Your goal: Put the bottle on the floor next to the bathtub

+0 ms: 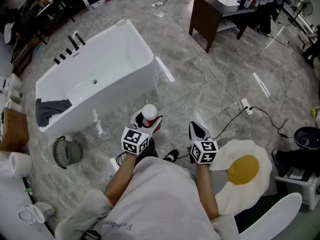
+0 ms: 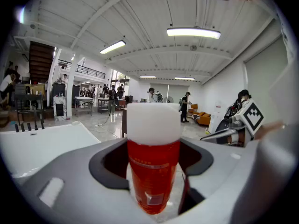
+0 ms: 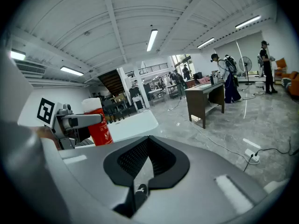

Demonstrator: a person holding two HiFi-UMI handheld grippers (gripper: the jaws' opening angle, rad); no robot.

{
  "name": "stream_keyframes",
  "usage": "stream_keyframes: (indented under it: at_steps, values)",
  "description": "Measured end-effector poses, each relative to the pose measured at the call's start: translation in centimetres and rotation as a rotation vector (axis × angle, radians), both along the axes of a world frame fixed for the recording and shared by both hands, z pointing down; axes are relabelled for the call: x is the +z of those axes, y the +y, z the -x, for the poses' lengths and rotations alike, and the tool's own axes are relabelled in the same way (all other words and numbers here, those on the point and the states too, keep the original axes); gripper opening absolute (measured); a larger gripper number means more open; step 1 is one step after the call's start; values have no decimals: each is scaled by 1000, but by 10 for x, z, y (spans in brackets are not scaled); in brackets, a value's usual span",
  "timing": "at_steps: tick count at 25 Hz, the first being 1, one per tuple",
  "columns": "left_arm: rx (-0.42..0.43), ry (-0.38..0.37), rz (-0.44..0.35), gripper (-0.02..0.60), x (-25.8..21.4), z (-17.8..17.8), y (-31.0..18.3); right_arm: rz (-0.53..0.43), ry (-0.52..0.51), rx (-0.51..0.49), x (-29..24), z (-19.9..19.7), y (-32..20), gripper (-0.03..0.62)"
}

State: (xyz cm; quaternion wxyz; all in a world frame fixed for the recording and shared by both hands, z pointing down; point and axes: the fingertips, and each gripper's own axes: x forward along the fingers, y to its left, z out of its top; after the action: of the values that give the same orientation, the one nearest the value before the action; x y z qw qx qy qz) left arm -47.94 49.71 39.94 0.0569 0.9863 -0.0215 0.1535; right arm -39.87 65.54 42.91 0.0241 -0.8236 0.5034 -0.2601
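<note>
While the left gripper (image 1: 147, 121) holds it upright in the air, the red translucent plastic bottle w/ a wide white cap (image 2: 153, 171) sits btwn jaws spread wide, dark pads pressed on both sides of its body. From the head view only the cap and a sliver of red show; the rest is hidden by the jaws and the marker cube. Bottle is above the grey marble-look tiled floor (image 1: 185, 89), near the long side of the white freestanding bathtub (image 1: 120, 89), not down on the floor. Label print is too blurred to read, and in the left gripper view the bottle's base is lost behind the gripper body at the frame's bottom. In the right gripper view one left jaw crosses the bottle and covers part of it. Right gripper (image 1: 195, 129) hangs just to the right, jaws fully together, nothing btwn them. Dark grey cloth (image 1: 50, 110) lies in one end of the tub. Small white pump bottle (image 1: 98, 124) and grey wire basket (image 1: 67, 152) stand on the floor by the tub. Fried-egg-shaped rug (image 1: 247, 169) is partly covered by the person's right arm. Dark wooden counter (image 1: 207, 14) is cut by the top edge; ppl in the bkgd are too small to make out
</note>
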Motion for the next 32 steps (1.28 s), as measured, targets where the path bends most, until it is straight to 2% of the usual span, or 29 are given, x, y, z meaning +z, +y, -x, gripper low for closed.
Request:
stream_keyframes:
  at_steps: [7, 13, 18, 23, 32]
  values:
    - [-42, 3, -33, 342, -2, -4, -2, 15, 12, 7, 4, -4, 8, 0]
    - [-42, 0, -18, 342, -1, -7, -4, -69, -22, 53, 5, -13, 13, 0]
    - [-75, 15, 29, 342, 7, -19, -25, -71, -27, 7, 11, -21, -6, 0]
    - [-102, 25, 49, 342, 12, -61, -52, -62, -24, -21, 15, -56, -23, 0]
    - [-129, 66, 84, 342, -2, -169, -112, -12, -30, -29, 16, -152, -70, 0]
